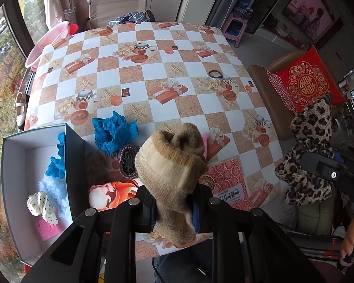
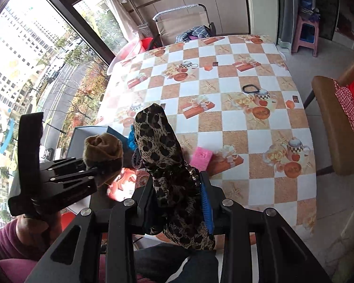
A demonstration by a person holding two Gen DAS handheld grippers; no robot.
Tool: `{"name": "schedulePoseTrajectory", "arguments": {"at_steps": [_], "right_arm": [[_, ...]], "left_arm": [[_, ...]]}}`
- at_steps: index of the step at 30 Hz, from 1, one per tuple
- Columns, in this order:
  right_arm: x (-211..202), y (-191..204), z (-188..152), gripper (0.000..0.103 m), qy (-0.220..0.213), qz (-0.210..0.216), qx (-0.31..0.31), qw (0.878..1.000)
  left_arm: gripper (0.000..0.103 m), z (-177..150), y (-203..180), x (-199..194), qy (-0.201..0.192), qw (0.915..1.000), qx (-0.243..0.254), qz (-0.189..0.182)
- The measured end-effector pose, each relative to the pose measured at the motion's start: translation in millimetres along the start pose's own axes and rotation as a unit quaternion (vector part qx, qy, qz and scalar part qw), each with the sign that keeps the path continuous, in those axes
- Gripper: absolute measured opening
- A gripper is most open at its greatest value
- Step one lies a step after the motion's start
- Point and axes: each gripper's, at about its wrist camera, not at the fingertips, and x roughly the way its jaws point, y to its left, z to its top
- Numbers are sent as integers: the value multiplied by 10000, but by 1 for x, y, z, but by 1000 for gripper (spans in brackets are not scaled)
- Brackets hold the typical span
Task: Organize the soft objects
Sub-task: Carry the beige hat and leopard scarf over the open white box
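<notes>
My left gripper [image 1: 174, 208] is shut on a rolled tan and cream knitted sock [image 1: 170, 165], held up over the near table edge; the same sock [image 2: 103, 153] shows at the left of the right wrist view. My right gripper [image 2: 179, 200] is shut on a leopard-print cloth [image 2: 162, 153], also lifted above the table, and seen at the right in the left wrist view [image 1: 309, 155]. An open dark box [image 1: 18, 165] at the left holds blue cloth [image 1: 56, 165], a dotted white piece [image 1: 41, 206] and a pink piece [image 1: 47, 230].
On the checked tablecloth [image 1: 153, 70] lie a crumpled blue cloth [image 1: 115, 132], a dark beaded item [image 1: 127, 160], a pink sponge [image 2: 201, 158], a red printed card [image 1: 226, 179] and a black hair tie [image 1: 216, 73]. A brown chair with a red cushion [image 1: 306, 82] stands at the right.
</notes>
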Motion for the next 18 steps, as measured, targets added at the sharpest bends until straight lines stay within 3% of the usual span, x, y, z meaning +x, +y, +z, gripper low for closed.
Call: {"name": "schedulePoseTrajectory", "arguments": {"at_steps": [5,18], "right_arm": [[4,14,-23,35,165,288,-135,9994],[-1,48,-52,35,254,497,-679,9961]], "left_arm": [[24,-20,-13,-11,-62,9999,12,115],[24,-64,-2,-45,-328,9977,-425,409]]}}
